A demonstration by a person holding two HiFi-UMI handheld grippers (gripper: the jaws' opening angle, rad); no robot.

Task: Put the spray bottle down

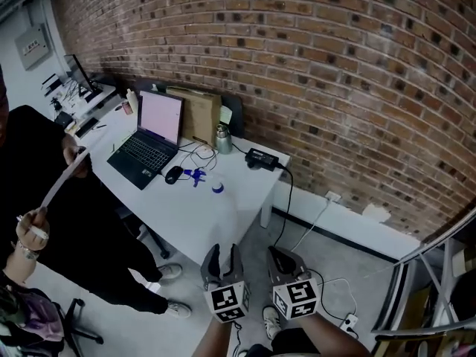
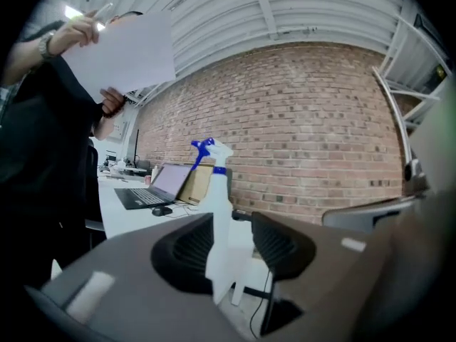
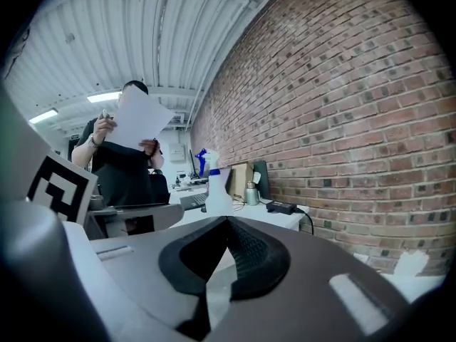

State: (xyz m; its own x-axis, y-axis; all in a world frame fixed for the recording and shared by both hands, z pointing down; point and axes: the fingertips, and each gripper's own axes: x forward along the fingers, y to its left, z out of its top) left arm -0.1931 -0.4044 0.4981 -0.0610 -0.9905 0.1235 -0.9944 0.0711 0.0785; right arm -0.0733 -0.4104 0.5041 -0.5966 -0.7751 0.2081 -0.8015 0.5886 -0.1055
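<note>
The spray bottle [image 1: 223, 203] is white with a blue trigger head and stands upright on the white table [image 1: 178, 214], near its close end. In the left gripper view the spray bottle [image 2: 217, 205] shows through the gap between the jaws, but farther off and untouched. My left gripper [image 1: 223, 253] hovers just short of the table end, jaws partly apart with nothing in them. My right gripper [image 1: 281, 255] hangs beside it over the floor, jaws together and empty. The right gripper view shows the spray bottle [image 3: 216, 191] standing free on the table.
A laptop [image 1: 149, 143], a mouse [image 1: 173, 174], a metal flask [image 1: 223, 138], a cardboard box [image 1: 201, 110] and a power adapter [image 1: 262, 158] with cable lie farther along the table. A person at the left holds a sheet of paper [image 1: 63, 177]. The brick wall [image 1: 335, 88] runs behind.
</note>
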